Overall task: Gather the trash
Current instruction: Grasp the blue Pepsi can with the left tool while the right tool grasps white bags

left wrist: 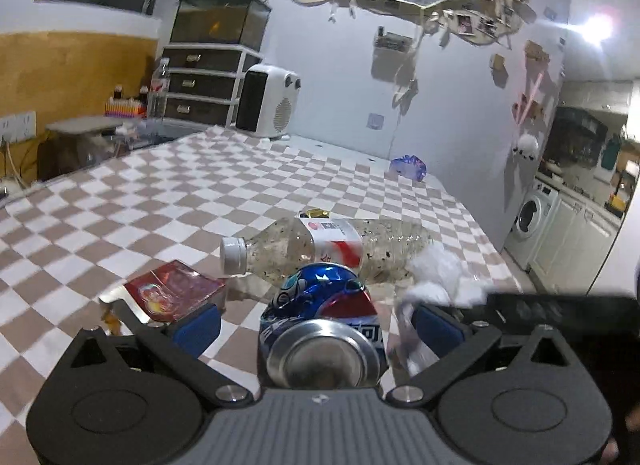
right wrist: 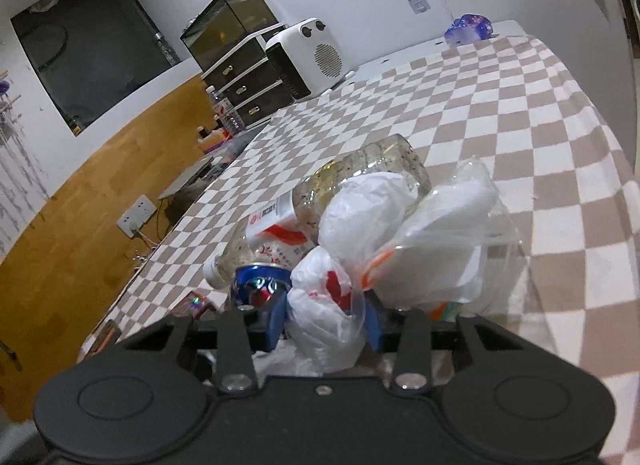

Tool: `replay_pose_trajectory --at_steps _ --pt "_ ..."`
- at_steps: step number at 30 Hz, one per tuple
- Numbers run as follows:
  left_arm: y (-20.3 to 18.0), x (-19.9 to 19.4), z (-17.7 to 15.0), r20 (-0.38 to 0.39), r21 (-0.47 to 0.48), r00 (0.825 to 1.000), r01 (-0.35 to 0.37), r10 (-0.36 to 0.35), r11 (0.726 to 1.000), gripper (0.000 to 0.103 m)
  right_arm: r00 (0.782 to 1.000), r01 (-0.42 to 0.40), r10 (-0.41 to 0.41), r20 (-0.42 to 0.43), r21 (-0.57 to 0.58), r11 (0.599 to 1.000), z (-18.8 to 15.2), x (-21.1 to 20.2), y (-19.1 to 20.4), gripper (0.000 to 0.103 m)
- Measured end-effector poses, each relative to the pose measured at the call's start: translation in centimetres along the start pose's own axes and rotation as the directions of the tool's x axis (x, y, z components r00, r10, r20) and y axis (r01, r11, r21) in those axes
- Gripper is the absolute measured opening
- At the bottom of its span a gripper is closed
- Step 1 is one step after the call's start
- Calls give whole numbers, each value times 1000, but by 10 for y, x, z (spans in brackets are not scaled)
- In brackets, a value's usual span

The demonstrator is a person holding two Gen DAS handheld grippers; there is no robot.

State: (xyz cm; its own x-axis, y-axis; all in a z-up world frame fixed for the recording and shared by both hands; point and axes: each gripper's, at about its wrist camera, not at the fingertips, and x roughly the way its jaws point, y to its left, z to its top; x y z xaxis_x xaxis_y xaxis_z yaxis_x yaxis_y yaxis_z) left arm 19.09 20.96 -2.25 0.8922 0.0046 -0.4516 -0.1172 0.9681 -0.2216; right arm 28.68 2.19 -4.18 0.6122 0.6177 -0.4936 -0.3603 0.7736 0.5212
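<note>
Trash sits bunched on the brown-and-white checked tablecloth (left wrist: 200, 185). Left wrist view: the left gripper (left wrist: 316, 323) is spread wide around the crushed blue cola can (left wrist: 320, 305), pads not touching; clear plastic bottle (left wrist: 320, 245) at 12 o'clock behind. Best to centre, then squeeze gently. Right wrist view: the right gripper (right wrist: 326, 315) pinches the knotted white plastic bag (right wrist: 320, 313); lift slowly

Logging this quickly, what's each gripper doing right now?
Left gripper: open, straddling the crushed blue can.
Right gripper: shut on the white plastic bag.
</note>
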Motion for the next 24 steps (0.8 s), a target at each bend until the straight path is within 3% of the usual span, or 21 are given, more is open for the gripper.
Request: replay_pose_trajectory --at_steps 4,9,11,16,24 --pt "7 16 0 -14 -96 1000 -25 24 995 99 1000 -24 24 -6 -9 1000 -7 -16 -4 41" --pt "18 34 -4 -104 -184 994 -5 -15 983 71 1000 -29 28 -4 -43 999 -17 -39 0 41" --pt "19 32 -8 -116 -209 993 12 -37 978 66 1000 -26 26 0 -65 998 -22 -48 2 41" --pt "10 16 -15 -126 -182 991 11 -35 983 66 999 -29 30 13 -85 996 -33 -68 3 41" --pt "-6 -33 -38 -195 -72 971 129 -141 989 66 1000 -11 13 25 -104 995 -50 -101 -4 41"
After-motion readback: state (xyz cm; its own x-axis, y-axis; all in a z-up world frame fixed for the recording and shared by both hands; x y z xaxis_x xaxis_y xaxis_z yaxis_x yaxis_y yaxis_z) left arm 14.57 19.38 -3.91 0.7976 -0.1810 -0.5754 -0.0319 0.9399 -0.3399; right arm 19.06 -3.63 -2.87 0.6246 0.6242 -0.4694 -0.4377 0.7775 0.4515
